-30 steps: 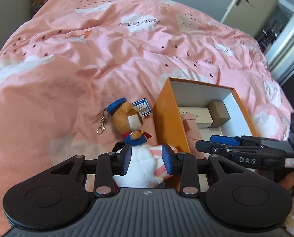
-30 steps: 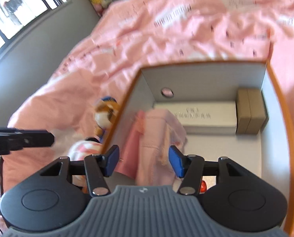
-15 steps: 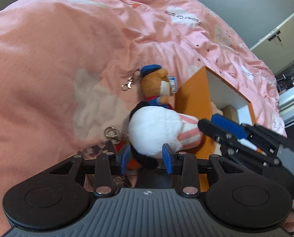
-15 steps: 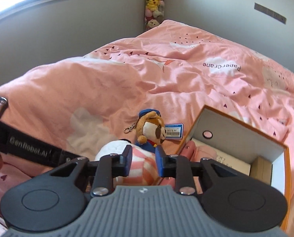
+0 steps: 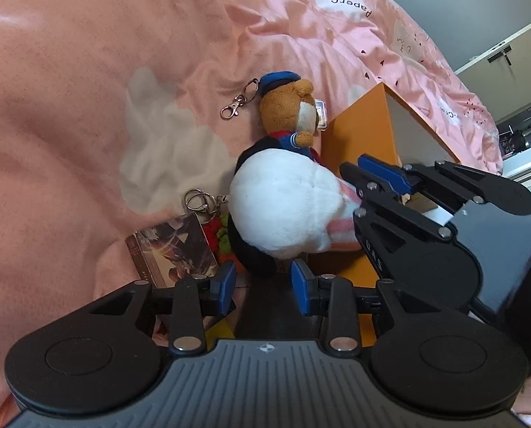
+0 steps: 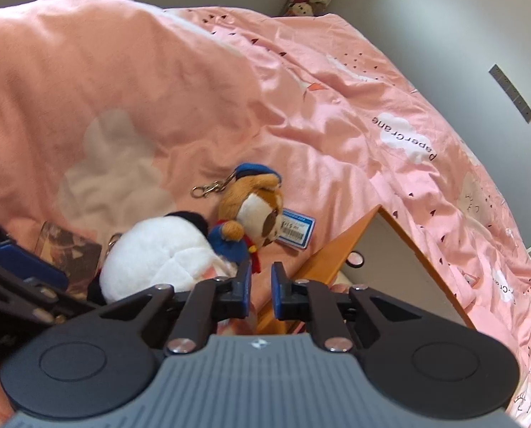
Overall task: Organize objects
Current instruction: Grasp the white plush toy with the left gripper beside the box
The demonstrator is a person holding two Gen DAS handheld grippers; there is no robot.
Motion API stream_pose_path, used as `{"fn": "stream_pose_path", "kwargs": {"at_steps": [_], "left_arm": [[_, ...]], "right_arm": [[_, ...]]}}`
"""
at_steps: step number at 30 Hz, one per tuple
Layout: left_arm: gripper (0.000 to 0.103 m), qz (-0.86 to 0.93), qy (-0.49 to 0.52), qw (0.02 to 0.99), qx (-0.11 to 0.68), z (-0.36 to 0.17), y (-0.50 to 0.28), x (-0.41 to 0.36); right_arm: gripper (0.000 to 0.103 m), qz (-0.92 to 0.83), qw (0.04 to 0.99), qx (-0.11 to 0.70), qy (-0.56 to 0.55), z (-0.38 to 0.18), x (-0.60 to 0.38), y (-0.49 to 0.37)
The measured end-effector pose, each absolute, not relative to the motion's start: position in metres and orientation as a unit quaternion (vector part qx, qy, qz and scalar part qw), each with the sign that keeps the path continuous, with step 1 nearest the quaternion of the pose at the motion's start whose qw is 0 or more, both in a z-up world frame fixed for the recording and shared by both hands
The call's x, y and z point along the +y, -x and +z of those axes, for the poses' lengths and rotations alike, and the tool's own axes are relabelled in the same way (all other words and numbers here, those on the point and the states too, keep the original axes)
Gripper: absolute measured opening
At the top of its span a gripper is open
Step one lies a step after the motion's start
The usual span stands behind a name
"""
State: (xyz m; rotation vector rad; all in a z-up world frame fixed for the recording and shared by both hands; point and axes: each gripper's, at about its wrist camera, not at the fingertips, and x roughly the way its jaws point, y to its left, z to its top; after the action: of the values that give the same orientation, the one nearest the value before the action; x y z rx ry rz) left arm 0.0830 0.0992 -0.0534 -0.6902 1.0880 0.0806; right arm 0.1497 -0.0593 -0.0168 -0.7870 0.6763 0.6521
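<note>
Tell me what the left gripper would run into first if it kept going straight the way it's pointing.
Most likely the white plush toy, directly ahead of the left gripper between its fingers; its black part looks nearest, though depth is unclear.

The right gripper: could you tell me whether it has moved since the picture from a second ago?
Yes. The right gripper has swung out of the orange box to its outer wall beside the white plush, jaws just closing on nothing.
</note>
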Motion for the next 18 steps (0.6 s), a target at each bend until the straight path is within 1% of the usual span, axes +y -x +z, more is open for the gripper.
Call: {"fn": "stream_pose_path", "kwargs": {"at_steps": [1,3,4,5,9,18], "left_arm": [[0.039,0.038,0.324,0.796,0.509,-0.055,-0.083,0.101],[0.039,0.041,0.325,0.797,0.507,-0.055,-0.082,0.104],[0.039,0.045,0.322,0.8,0.504,-0.054,-0.081,0.106],[0.039,0.051,0.319,0.804,0.5,-0.052,-0.08,0.108],[0.039,0.065,0.334,0.804,0.488,-0.047,-0.076,0.121],[0.038,0.079,0.343,0.803,0.481,-0.036,-0.065,0.129]], "right_arm": [[0.013,0.311,0.814,0.322,0.37,-0.017,-0.059,-0.147],[0.009,0.323,0.807,0.329,0.37,-0.016,-0.059,-0.141],[0.003,0.328,0.804,0.336,0.365,-0.016,-0.059,-0.139],[0.001,0.333,0.802,0.345,0.356,-0.015,-0.059,-0.138],[0.001,0.34,0.807,0.364,0.318,-0.011,-0.061,-0.134],[0.001,0.357,0.814,0.419,0.185,0.008,-0.08,-0.117]]}}
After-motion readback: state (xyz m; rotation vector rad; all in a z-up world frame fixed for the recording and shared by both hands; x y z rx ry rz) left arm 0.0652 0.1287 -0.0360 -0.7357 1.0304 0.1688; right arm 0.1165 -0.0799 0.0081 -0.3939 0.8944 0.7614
